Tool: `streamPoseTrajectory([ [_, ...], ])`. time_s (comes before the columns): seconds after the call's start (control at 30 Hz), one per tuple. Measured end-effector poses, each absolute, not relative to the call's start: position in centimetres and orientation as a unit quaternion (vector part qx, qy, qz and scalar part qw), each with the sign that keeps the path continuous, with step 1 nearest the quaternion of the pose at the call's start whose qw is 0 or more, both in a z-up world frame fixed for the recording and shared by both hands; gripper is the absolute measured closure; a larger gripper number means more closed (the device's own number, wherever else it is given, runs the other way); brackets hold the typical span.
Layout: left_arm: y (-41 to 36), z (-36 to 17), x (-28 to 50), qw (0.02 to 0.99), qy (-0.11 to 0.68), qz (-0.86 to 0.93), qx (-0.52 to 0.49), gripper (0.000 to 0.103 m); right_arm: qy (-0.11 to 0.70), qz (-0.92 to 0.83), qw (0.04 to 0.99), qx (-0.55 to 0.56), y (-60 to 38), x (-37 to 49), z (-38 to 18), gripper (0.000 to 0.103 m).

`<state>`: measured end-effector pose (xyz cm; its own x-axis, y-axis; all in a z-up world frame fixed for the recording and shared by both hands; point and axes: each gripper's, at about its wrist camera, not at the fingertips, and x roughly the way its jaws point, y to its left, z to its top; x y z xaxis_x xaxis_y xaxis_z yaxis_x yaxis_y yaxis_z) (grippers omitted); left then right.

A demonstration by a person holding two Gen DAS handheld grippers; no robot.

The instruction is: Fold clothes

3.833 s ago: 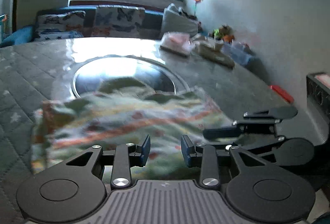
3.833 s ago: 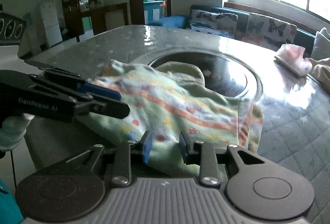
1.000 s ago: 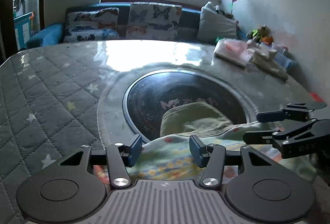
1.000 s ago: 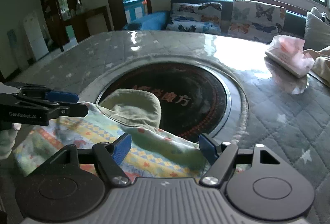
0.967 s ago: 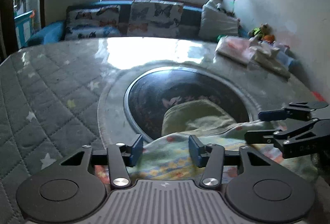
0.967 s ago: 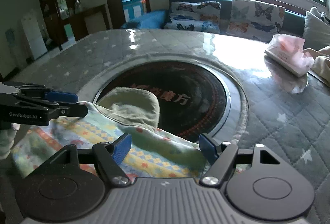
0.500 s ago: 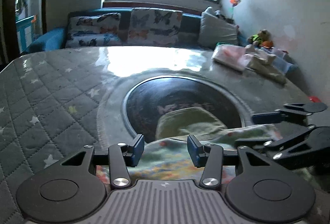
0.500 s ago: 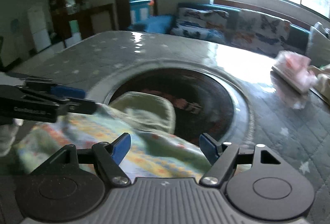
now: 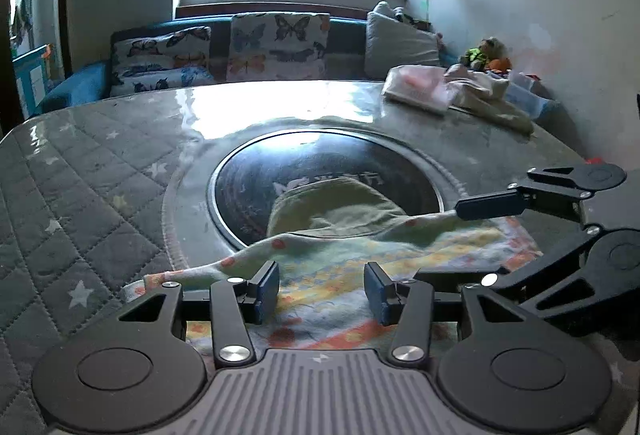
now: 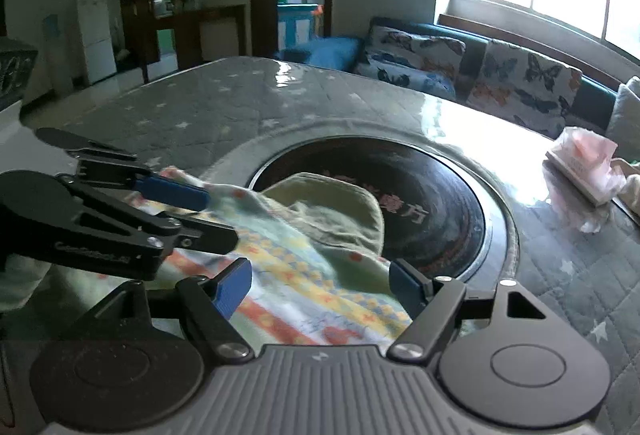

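Two open grippers over a patterned garment on a quilted table.

Left wrist view: the left gripper (image 9: 322,289) stands wide, holding nothing, its body hiding the near edge of the garment (image 9: 344,259); the right gripper (image 9: 466,243) enters from the right, also spread. Right wrist view: the right gripper (image 10: 320,283) gapes wide above the blurred, colourful cloth, whose green hood (image 10: 340,211) lies on the table's (image 10: 200,115) dark round inset (image 10: 440,195).

Black grippers, blue-padded fingers (image 9: 267,286), perhaps rubber.
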<state>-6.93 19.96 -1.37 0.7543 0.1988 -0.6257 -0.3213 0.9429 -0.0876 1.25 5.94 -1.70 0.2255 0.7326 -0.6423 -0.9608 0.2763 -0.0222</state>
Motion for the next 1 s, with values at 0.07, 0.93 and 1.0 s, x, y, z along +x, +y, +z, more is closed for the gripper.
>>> streamPoseTrajectory([
  [0.07,19.6,-1.7,-7.0,0.931,0.327,0.137,-0.092,0.052,0.264,0.564,0.75,-0.222,5.7,0.7,-2.0,0.026],
  [0.93,17.2,-1.2,-11.1,0.921,0.326,0.161,-0.137,0.034,0.26,0.564,0.753,-0.218,-0.2,-4.3,-2.2,0.019],
  [1.0,17.2,-1.3,-11.6,0.919,0.329,0.167,-0.14,0.032,0.266,0.56,0.754,-0.215,-0.6,-4.3,-2.5,0.019],
])
